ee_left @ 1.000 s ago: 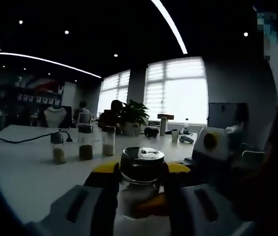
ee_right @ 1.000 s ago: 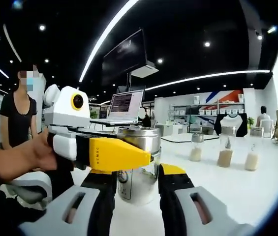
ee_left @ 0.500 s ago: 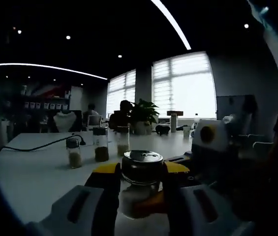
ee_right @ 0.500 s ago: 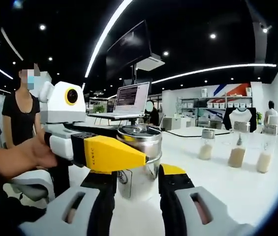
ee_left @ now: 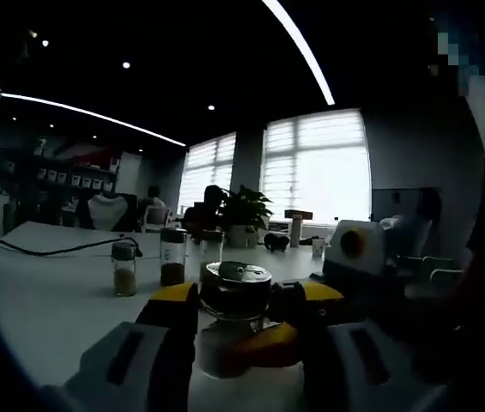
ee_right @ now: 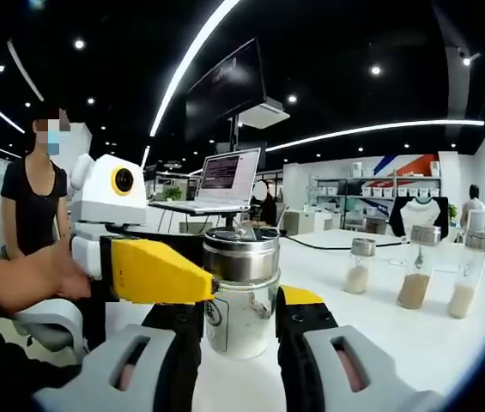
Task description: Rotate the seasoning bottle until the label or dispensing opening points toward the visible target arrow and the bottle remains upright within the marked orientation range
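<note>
1. The seasoning bottle, a clear glass jar w/ a shiny metal cap [ee_right: 240, 292], stands straight up on the big white table [ee_right: 414, 343], right in the middle btwn both tools.
2. Left gripper [ee_left: 238, 313]: its yellow-tipped jaws sit one on each side of the jar, just under the cap. They look pressed on the glass, so I'd say it is pinching the jar.
3. In the right gripper view the left gripper comes in from the side, a yellow jaw touching the jar at the cap's lower edge, w/ a person's hand [ee_right: 40, 279] holding it.
4. Right gripper [ee_right: 240, 319]: its black and yellow jaws stand close at both sides of the jar's lower part. Touching or a tiny gap? Can't tell, so can't say if it grips.
5. How far along: jar is held and upright, that part is OK. I see no arrow or marks on the table, so I can't judge if the turn is done. Prob. still mid-turn.
6. Writing: a small dark mark on the jar's lower front, too small to read. A laptop [ee_right: 225, 184] screen behind has text, too blurry.
7. Three small spice jars w/ tan powder [ee_right: 414, 276] stand in a row, well apart from the main jar.
</note>
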The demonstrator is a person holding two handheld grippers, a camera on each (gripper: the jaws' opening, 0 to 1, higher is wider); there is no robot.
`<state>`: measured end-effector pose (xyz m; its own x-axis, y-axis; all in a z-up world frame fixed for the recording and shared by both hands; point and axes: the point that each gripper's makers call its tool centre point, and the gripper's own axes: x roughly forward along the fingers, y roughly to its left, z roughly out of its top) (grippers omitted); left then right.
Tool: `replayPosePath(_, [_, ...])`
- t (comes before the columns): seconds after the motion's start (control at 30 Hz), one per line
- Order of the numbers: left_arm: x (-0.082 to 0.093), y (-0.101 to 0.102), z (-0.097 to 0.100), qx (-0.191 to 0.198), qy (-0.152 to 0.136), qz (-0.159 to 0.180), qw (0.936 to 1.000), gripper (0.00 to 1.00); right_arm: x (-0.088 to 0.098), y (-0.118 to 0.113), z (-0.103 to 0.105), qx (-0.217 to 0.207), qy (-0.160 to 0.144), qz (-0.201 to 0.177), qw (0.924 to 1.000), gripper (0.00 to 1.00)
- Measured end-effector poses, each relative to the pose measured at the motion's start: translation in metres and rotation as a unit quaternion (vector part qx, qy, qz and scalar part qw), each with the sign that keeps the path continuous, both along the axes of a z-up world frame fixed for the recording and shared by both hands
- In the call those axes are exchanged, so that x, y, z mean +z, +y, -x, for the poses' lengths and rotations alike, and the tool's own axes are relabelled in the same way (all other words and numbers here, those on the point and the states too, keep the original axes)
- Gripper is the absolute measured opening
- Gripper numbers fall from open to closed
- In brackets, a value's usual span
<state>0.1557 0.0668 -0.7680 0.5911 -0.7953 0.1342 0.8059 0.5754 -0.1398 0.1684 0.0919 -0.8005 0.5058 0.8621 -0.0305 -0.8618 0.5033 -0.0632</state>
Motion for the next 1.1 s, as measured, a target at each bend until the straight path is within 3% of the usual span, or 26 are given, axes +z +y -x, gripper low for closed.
replayPosePath(0.07, [0.003,0.011,-0.001,0.020,-0.014,0.013,0.9996,0.51,-0.001,0.000,-0.005,-0.001,0.002,0.001,1.0000,0.30])
replayPosePath(0.13, [0.002,0.019,0.000,0.028,-0.010,0.015,0.9994,0.52,-0.001,0.000,-0.010,-0.002,0.005,0.001,1.0000,0.30])
replayPosePath(0.33, [-0.004,0.035,0.002,0.064,-0.013,-0.002,0.9978,0.57,-0.001,0.006,-0.027,-0.004,0.021,-0.005,0.9998,0.30])
replayPosePath(0.5, [-0.019,0.038,0.004,0.086,0.003,-0.032,0.9958,0.63,-0.005,0.016,-0.039,-0.009,0.012,0.018,0.9997,0.30])
replayPosePath(0.57, [-0.030,0.043,0.003,0.118,0.025,-0.047,0.9916,0.71,-0.007,0.021,-0.042,-0.008,0.011,0.024,0.9996,0.30])
replayPosePath(0.67, [-0.041,0.039,0.003,0.127,0.022,-0.095,0.9871,0.82,-0.011,0.026,-0.051,-0.011,0.019,0.027,0.9994,0.30])
replayPosePath(0.87, [-0.053,0.030,0.002,0.138,0.027,-0.127,0.9819,0.97,-0.017,0.034,-0.071,-0.017,0.039,0.032,0.9986,0.30])
replayPosePath(1.1, [-0.057,0.024,0.002,0.141,0.029,-0.127,0.9814,0.99,-0.025,0.044,-0.080,-0.016,0.050,0.047,0.9975,0.30])
